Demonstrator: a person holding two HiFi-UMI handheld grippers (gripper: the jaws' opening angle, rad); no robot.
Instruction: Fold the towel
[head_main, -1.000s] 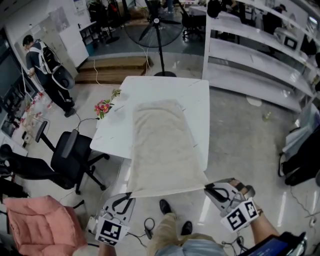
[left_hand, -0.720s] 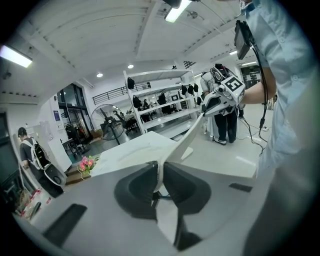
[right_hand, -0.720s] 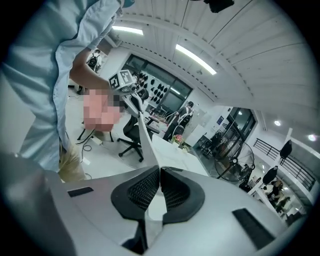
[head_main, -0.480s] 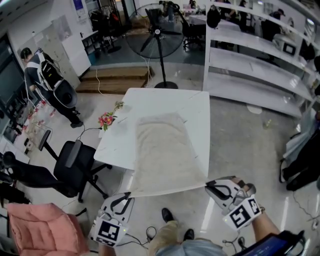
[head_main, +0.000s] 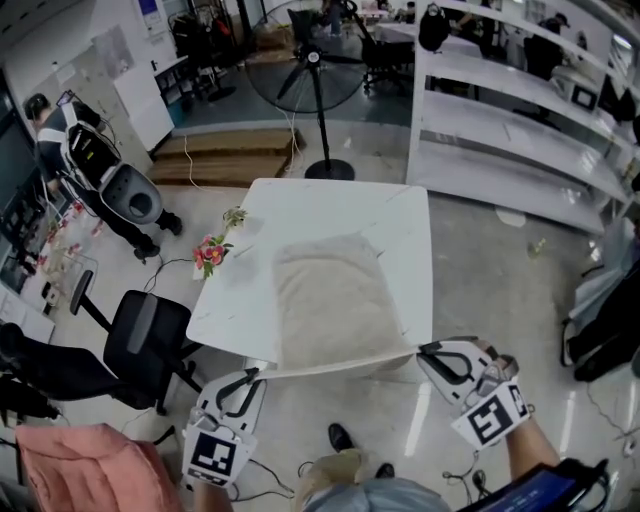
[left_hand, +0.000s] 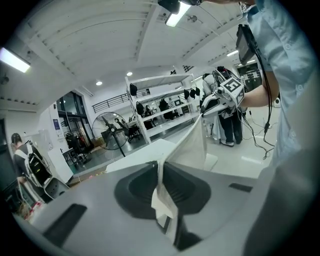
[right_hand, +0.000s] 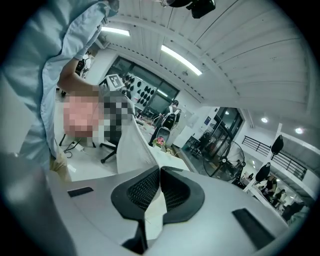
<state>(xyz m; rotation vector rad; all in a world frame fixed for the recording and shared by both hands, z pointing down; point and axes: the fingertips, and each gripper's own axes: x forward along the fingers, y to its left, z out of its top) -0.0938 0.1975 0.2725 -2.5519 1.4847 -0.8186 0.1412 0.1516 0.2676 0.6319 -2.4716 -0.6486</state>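
Note:
A beige towel (head_main: 330, 300) lies lengthwise on the white table (head_main: 310, 205). Its near edge is lifted off the table's front and stretched taut between my two grippers. At the bottom left of the head view, my left gripper (head_main: 252, 376) is shut on the towel's near left corner. That corner (left_hand: 162, 192) shows pinched between the dark pads in the left gripper view. My right gripper (head_main: 424, 351) is shut on the near right corner (right_hand: 156, 200). From the left gripper (left_hand: 161, 170), the towel's edge (left_hand: 192, 142) runs across to the right gripper (left_hand: 220, 97).
A black office chair (head_main: 140, 335) stands left of the table, with flowers (head_main: 211, 252) at the table's left edge. A standing fan (head_main: 312, 62) is behind the table and white shelves (head_main: 520, 130) are to the right. Pink fabric (head_main: 85, 470) lies at the bottom left. A person (head_main: 70, 140) stands far left.
Both grippers have risen and moved toward the table, carrying the towel's near edge up from where it hung over the front. The person at far left has shifted.

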